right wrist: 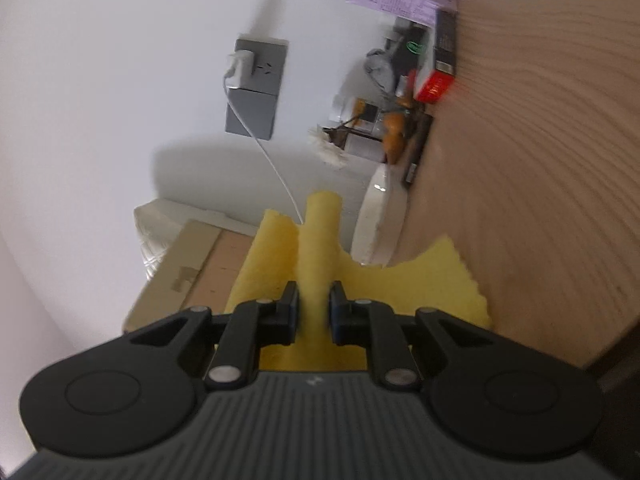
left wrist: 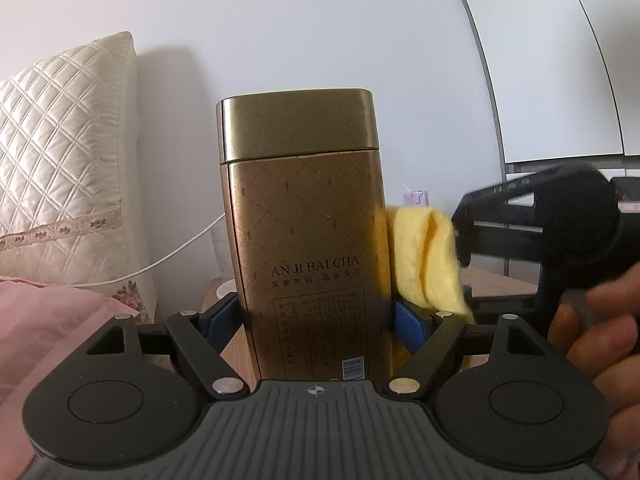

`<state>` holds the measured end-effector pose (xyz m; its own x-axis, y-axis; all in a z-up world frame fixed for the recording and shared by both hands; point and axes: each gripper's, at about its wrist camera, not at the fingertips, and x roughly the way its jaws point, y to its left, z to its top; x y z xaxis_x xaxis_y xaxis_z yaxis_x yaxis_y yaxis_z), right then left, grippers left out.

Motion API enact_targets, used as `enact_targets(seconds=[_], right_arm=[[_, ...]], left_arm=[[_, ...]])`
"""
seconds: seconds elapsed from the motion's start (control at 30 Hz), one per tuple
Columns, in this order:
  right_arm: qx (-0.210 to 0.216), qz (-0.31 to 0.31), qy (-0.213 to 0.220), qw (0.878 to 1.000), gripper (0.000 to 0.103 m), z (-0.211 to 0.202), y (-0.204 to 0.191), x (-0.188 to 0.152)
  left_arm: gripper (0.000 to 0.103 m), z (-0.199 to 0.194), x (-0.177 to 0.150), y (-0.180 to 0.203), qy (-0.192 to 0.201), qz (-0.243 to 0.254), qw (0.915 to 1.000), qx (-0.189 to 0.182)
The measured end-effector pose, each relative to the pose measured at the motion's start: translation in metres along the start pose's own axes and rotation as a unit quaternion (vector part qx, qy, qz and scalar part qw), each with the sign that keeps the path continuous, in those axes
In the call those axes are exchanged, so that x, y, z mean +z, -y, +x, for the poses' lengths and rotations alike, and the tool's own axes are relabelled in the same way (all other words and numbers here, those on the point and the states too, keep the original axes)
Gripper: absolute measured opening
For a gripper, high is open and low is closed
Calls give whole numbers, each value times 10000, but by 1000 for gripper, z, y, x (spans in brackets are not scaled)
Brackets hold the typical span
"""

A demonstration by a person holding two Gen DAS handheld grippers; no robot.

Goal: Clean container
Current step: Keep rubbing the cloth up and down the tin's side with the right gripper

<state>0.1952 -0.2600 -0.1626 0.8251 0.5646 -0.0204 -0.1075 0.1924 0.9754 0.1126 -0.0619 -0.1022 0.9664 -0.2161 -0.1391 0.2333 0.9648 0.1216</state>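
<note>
Gold tin clamped in left tool; right tool pinching yellow cloth alongside.

White wall behind; quilted cream pillow and pink bedding at left; grey wall socket with white cable; wood-grain surface.

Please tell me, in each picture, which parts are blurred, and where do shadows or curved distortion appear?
Left wrist view: the gold tea tin is sharp and casts a soft shadow on the wall; the right gripper and the hand are motion-blurred; the cabinet edges bend from the fisheye. Right wrist view: the whole picture is slightly soft, and the yellow cloth throws a shadow on the wall.
</note>
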Motion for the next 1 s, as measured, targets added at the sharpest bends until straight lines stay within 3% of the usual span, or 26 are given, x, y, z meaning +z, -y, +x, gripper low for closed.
enact_targets(seconds=[0.33,0.67,1.0], right_arm=[[641,-450,153,9968,17,19,-46,28],[49,207,55,9998,16,28,4,21],[595,-285,152,9977,17,39,-44,41]], left_arm=[[82,2,0,2,6,27,10000,-20],[82,-3,-1,-1,-3,52,9999,-97],[82,-7,-4,-5,3,59,9999,-158]])
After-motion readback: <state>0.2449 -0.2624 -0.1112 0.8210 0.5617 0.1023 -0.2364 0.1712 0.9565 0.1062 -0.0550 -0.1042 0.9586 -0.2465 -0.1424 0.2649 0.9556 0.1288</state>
